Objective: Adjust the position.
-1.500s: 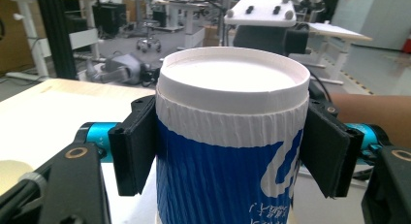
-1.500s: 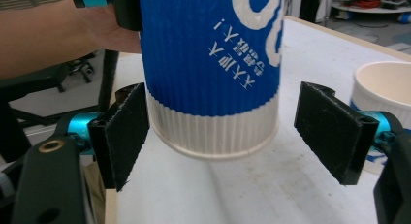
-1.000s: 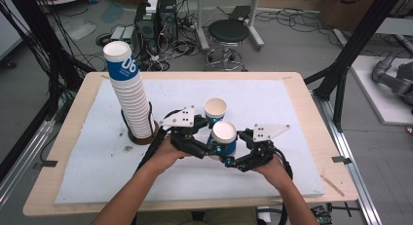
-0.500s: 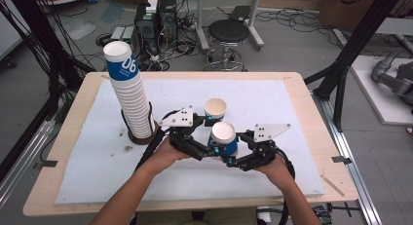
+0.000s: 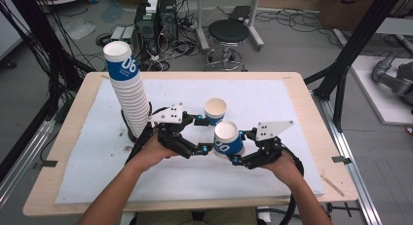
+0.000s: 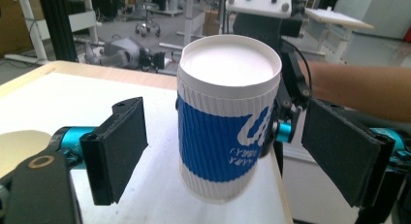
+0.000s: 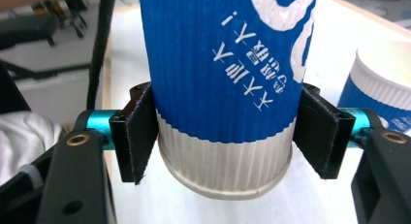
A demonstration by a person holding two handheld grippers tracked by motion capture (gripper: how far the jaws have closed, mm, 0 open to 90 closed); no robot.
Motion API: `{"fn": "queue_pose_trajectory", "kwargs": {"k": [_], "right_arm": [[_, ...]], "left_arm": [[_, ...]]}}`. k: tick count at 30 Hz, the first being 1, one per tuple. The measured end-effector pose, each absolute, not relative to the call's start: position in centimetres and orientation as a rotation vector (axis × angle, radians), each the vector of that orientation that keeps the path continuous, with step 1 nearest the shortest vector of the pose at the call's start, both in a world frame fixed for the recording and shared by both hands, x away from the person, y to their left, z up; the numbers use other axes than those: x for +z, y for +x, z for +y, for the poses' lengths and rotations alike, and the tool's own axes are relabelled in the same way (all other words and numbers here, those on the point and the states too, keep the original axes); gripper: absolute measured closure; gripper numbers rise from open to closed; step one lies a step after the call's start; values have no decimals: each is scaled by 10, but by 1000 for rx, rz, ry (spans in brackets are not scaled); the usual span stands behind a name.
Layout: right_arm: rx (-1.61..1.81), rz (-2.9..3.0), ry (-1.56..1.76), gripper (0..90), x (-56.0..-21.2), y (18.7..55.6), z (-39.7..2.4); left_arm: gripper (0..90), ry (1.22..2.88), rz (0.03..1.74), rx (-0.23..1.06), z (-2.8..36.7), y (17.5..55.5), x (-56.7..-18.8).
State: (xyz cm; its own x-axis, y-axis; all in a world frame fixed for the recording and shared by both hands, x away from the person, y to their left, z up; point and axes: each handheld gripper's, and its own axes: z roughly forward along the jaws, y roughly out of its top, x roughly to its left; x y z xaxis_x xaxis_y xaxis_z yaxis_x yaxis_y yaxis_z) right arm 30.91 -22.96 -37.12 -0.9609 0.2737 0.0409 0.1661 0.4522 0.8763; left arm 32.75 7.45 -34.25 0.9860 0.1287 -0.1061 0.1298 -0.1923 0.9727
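The held cup (image 5: 228,140) stands mouth up, long axis near upright, its top leaning slightly toward the stack (image 5: 129,91). It hangs above the mat (image 5: 292,108), to the right of the stack and just in front of the second cup (image 5: 215,110), which stands upright on the mat with its mouth open.

The right gripper (image 5: 242,159) has just been closing, and in the right gripper view its black pads (image 7: 140,134) press on both sides of the cup's lower part (image 7: 228,78), clasping it. The left gripper (image 5: 204,137) has let go: in the left gripper view its two flat pads (image 6: 116,149) stand wide on either side of the cup (image 6: 228,117) with clear gaps, touching nothing.

Count: two single cups, one tall stack of nested cups, two grippers.

The cups are paper, tapered and round, with a ribbed blue sleeve bearing white lettering over a ribbed white base, a rolled rim and a plain white inside. The stack leans a little and shows many white rims under one blue top cup. The mat is white and flat, lying on a pale wooden table (image 5: 311,96). Each gripper is black with teal fittings near the pads; the pads look soft and matte. A grey three-cornered plate (image 5: 273,129) tops the right gripper.
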Motion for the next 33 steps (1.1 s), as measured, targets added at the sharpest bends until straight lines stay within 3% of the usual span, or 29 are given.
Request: {"fn": "queue_pose_trajectory", "kwargs": {"k": [33], "right_arm": [[940,2826,154,306,-331,313,-198]], "left_arm": [[164,2051,160,-43,51,334,-320]]}}
